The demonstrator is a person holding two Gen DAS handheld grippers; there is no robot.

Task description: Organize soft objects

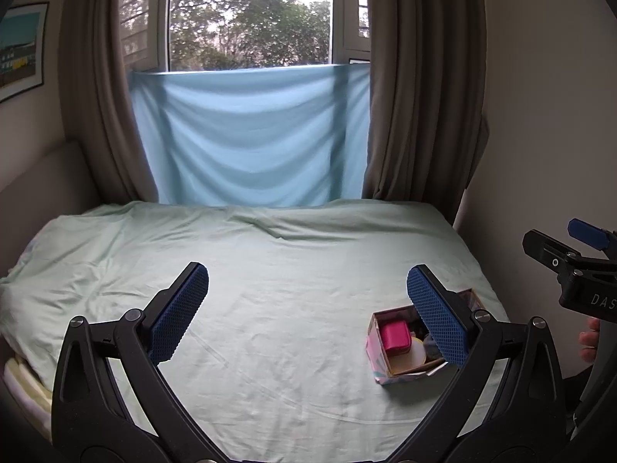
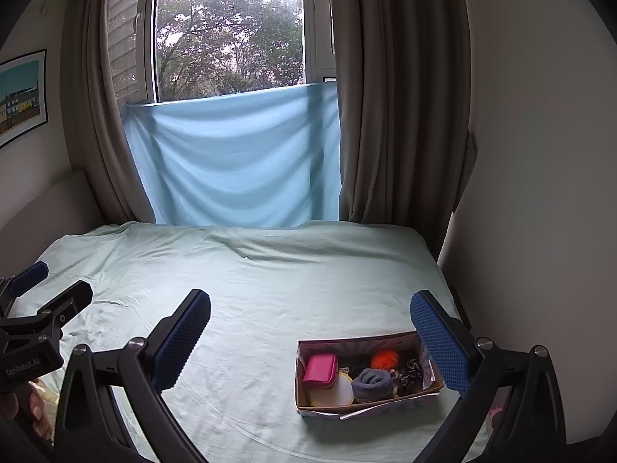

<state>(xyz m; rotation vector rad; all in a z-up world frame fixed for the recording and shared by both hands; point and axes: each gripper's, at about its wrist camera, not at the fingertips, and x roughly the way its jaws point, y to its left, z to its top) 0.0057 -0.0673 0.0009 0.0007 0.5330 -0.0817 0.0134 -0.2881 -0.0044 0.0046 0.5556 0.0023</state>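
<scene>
A small patterned cardboard box [image 2: 304, 405] sits on the bed near its front right. It holds a pink pouch [image 2: 320, 369], a pale round pad [image 2: 333, 391], a rolled grey sock [image 2: 373, 384], an orange pompom [image 2: 384, 359] and a dark scrunchie [image 2: 412, 374]. The box also shows in the left wrist view [image 1: 376, 349] with the pink pouch [image 1: 394, 335], partly hidden by my finger. My left gripper [image 1: 307, 312] is open and empty above the bed. My right gripper [image 2: 310, 337] is open and empty, above and just behind the box.
The bed has a wrinkled pale green sheet [image 2: 250, 270]. A blue cloth [image 2: 231, 162] hangs over the window behind it, between brown curtains [image 2: 397, 115]. A wall [image 2: 540, 193] stands close at the right. The other gripper shows at each view's edge [image 1: 570, 266] [image 2: 34, 320].
</scene>
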